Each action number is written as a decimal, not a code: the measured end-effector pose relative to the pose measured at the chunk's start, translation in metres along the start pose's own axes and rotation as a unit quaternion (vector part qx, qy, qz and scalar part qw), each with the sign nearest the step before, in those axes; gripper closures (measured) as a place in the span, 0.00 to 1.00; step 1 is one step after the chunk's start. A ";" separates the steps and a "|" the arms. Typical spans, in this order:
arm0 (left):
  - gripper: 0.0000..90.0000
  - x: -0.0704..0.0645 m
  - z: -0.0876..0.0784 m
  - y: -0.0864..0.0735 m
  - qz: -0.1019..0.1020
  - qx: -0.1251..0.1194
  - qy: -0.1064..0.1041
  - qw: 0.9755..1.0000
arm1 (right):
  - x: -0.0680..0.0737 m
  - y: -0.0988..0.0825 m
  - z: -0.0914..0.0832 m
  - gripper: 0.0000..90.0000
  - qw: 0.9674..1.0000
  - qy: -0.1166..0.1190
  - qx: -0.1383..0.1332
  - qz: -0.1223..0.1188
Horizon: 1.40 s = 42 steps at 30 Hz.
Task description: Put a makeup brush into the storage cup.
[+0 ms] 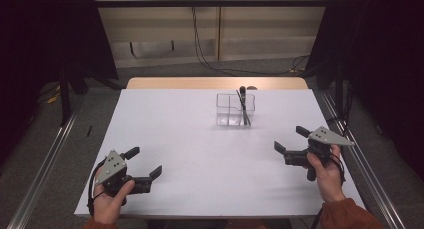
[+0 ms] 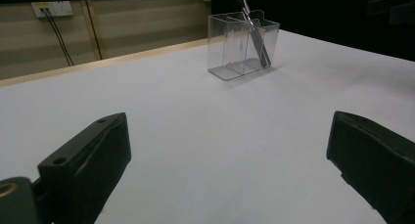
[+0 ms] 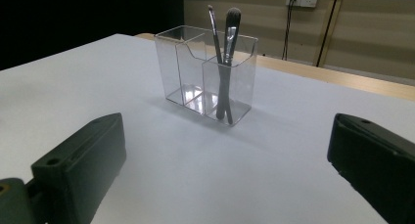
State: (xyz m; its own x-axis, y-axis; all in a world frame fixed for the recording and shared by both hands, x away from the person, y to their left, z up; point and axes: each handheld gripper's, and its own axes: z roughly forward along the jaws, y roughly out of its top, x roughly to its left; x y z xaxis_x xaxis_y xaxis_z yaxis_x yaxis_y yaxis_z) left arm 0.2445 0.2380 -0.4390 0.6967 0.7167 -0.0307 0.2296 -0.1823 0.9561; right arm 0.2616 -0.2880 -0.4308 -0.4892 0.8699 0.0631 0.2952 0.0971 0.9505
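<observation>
A clear plastic organiser (image 1: 229, 109) (image 2: 230, 43) (image 3: 188, 67) with several compartments stands on the white table, right of centre and toward the back. Two make-up brushes (image 1: 243, 105) (image 2: 255, 33) (image 3: 224, 62) lean in one of its end compartments, bristles up. My left gripper (image 1: 145, 162) is held near the front left corner, open, with nothing between its jaws. My right gripper (image 1: 291, 139) is held at the right side, open and empty, pointing left toward the organiser. Both sit well short of the organiser.
The white table top (image 1: 200, 149) has a wooden strip (image 1: 215, 83) along its far edge. Cables (image 1: 200, 49) hang down the back wall. Metal rails (image 1: 45, 164) run along both sides of the table.
</observation>
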 end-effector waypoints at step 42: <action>0.03 -0.004 -0.010 -0.003 0.000 0.005 0.000 1.000 | 0.004 -0.041 -0.055 0.00 1.000 -0.013 0.011 0.017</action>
State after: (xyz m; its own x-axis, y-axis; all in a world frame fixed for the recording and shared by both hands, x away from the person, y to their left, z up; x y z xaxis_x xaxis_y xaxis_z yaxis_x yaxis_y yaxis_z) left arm 0.2345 0.2422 -0.4387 0.6973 0.7162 -0.0301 0.2361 -0.1899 0.9530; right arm 0.2022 -0.3151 -0.4522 -0.4571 0.8852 0.0869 0.3296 0.0778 0.9409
